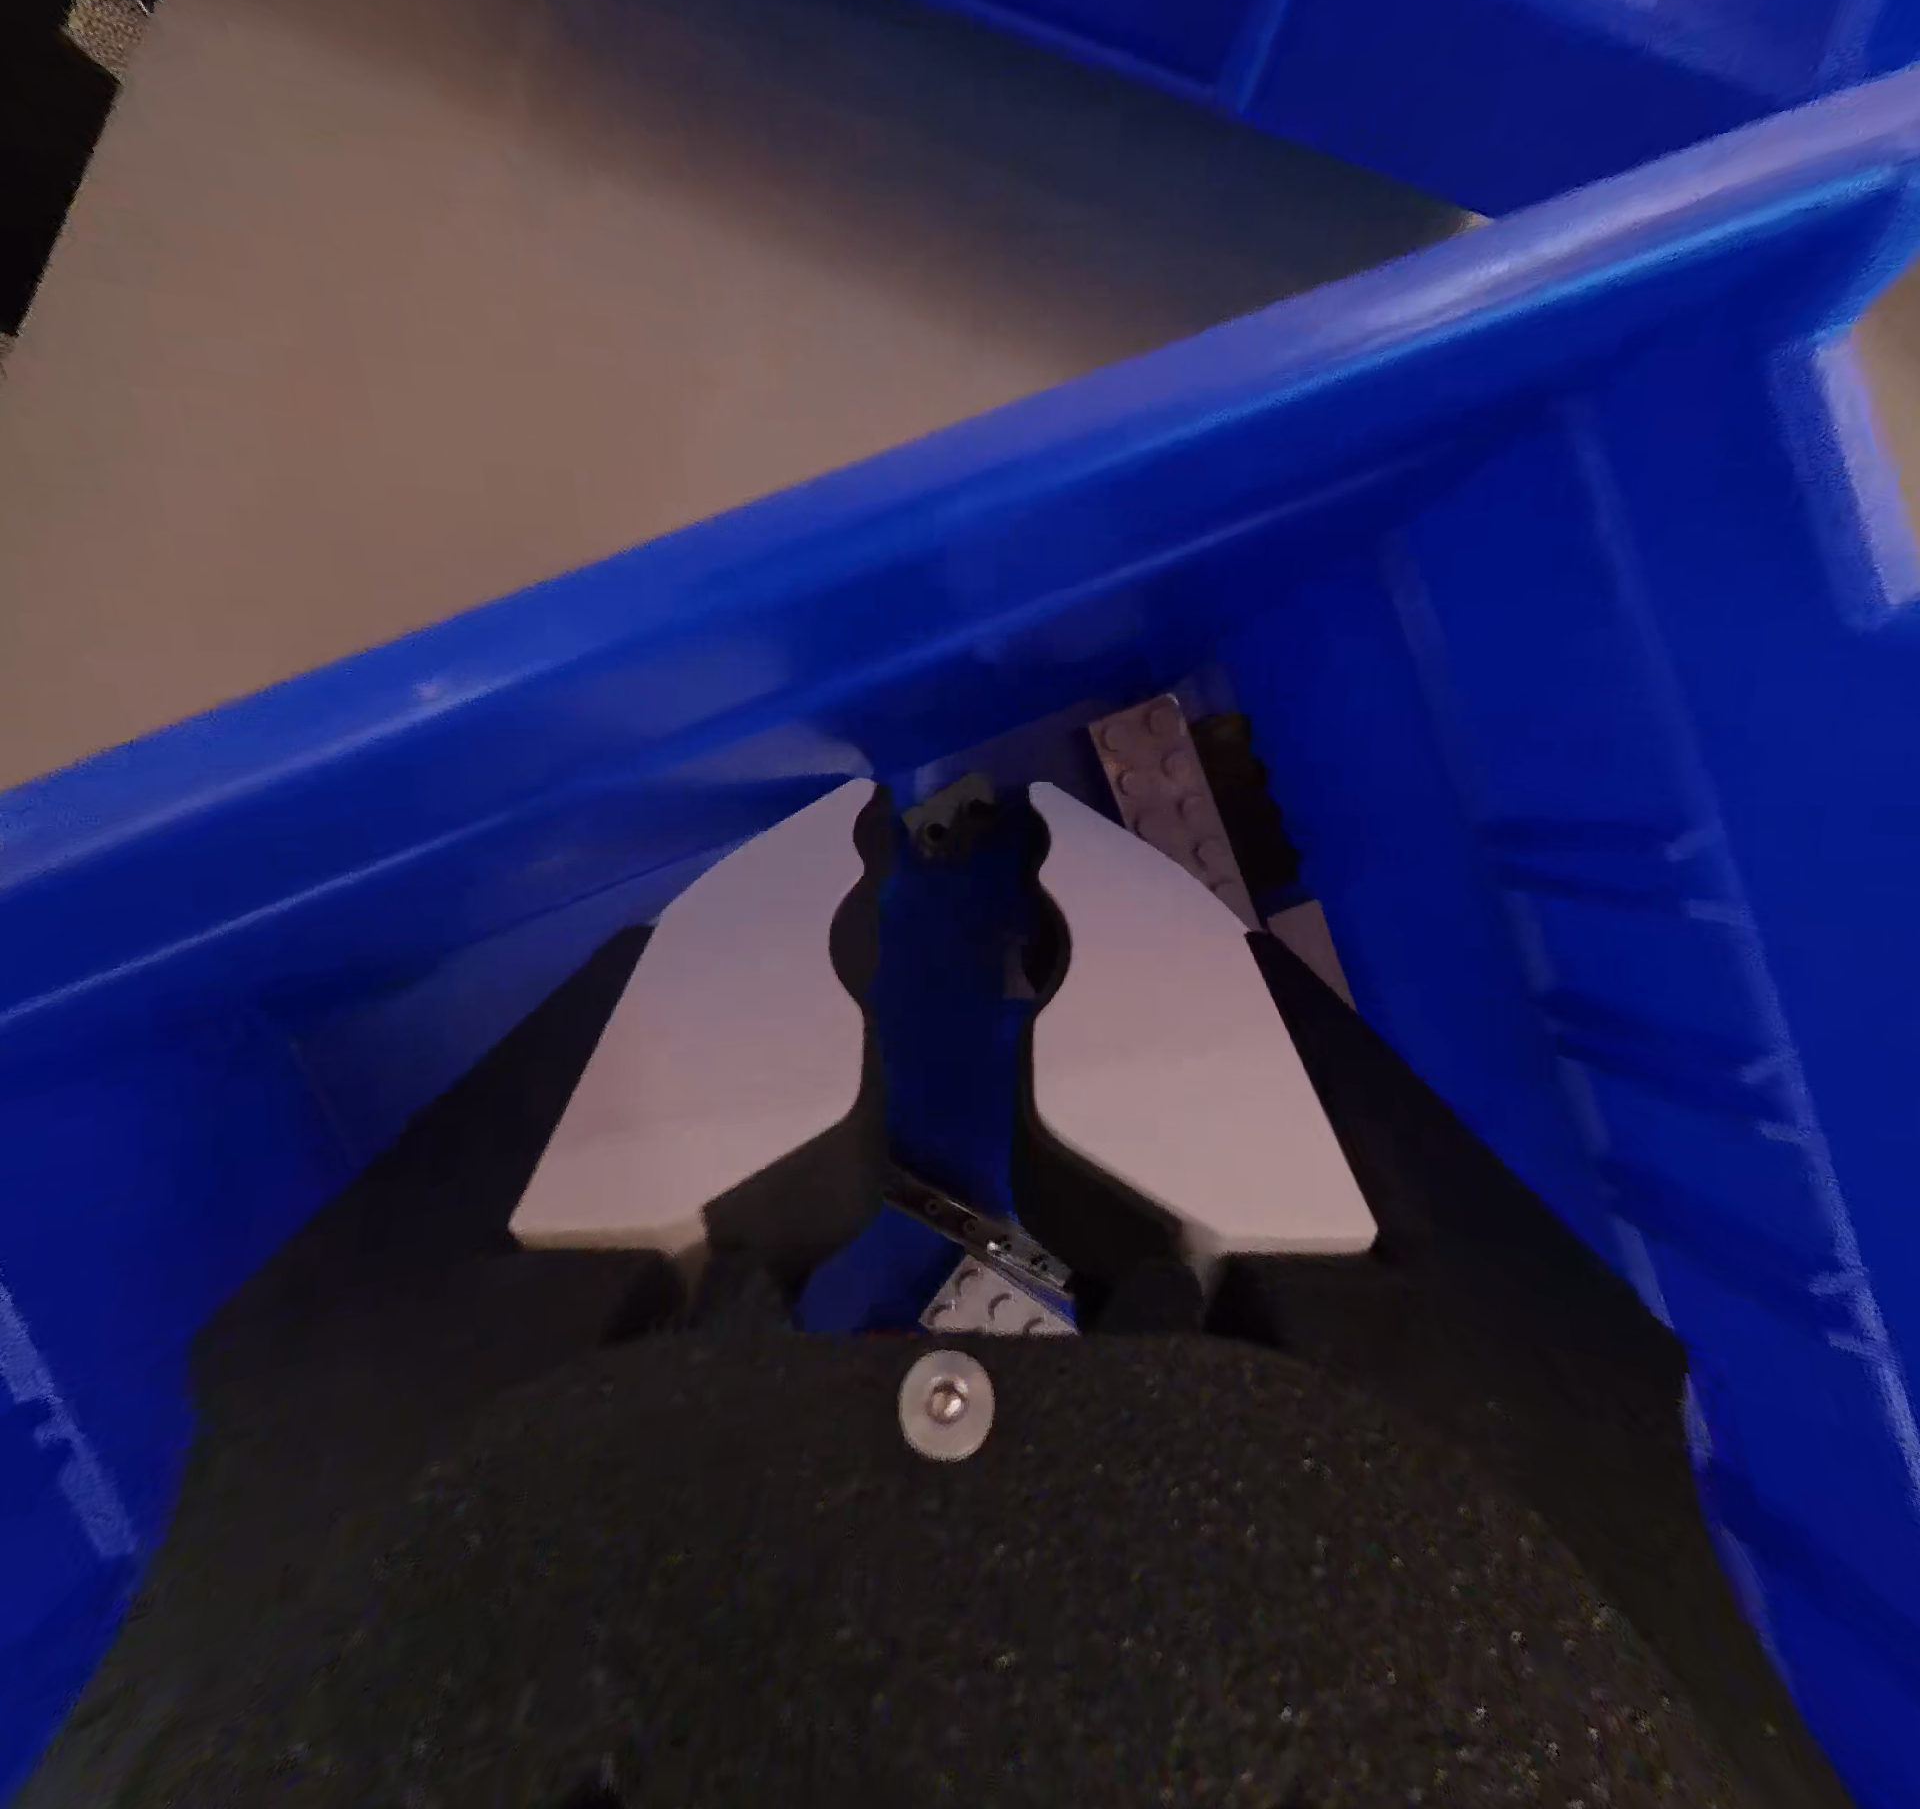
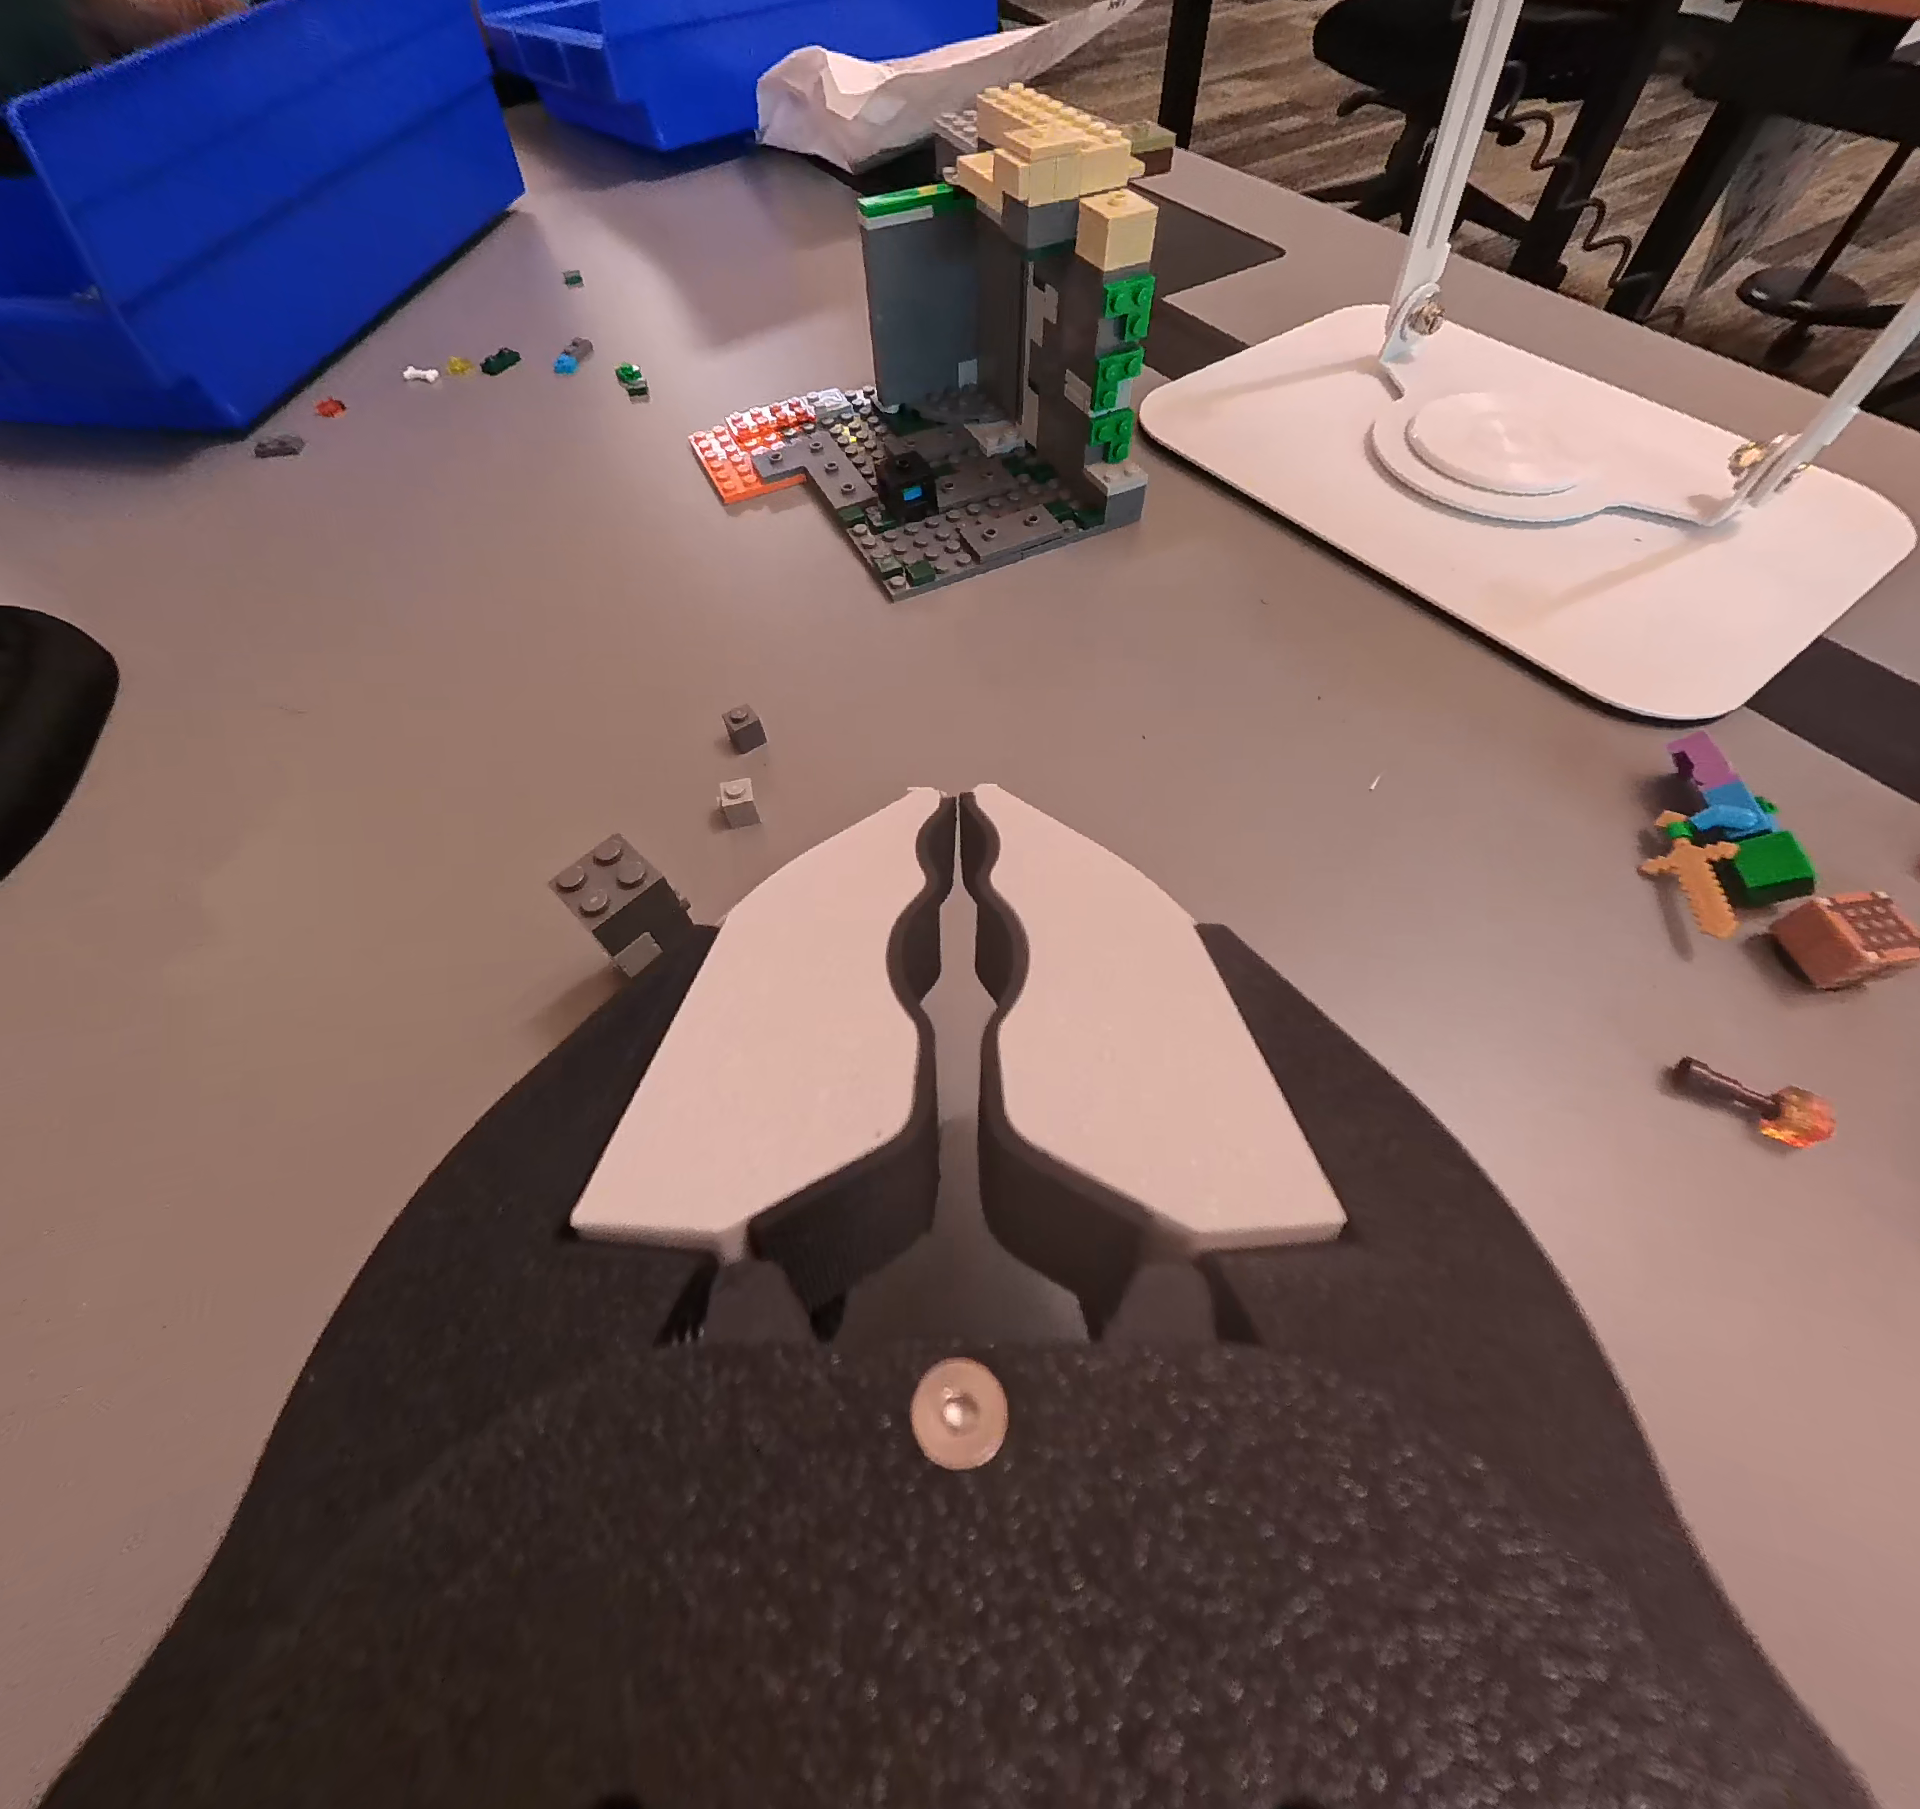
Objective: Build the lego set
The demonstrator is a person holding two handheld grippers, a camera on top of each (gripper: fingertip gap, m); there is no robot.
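In the left wrist view my left gripper [image 1: 954, 809] reaches inside a blue bin [image 1: 935, 533]. Its jaws are a little apart, with a small dark grey piece [image 1: 948, 816] between the tips. A grey studded plate [image 1: 1153, 772] leans at the bin's far wall and another grey plate [image 1: 997, 1307] lies near the finger bases. In the right wrist view my right gripper [image 2: 956, 803] is shut and empty, low over the grey table. The partly built lego model [image 2: 997, 357], with grey walls, a tan top and green side bricks, stands ahead of it.
A dark grey 2x2 block [image 2: 613, 892] and two small grey bricks [image 2: 740, 803] lie left of the right fingers. Tiny pieces [image 2: 499, 362] lie by two blue bins [image 2: 260, 170]. A white lamp base [image 2: 1538, 512] and figure parts [image 2: 1745, 845] are to the right. My hands' fingertips stand some 60 cm from each other.
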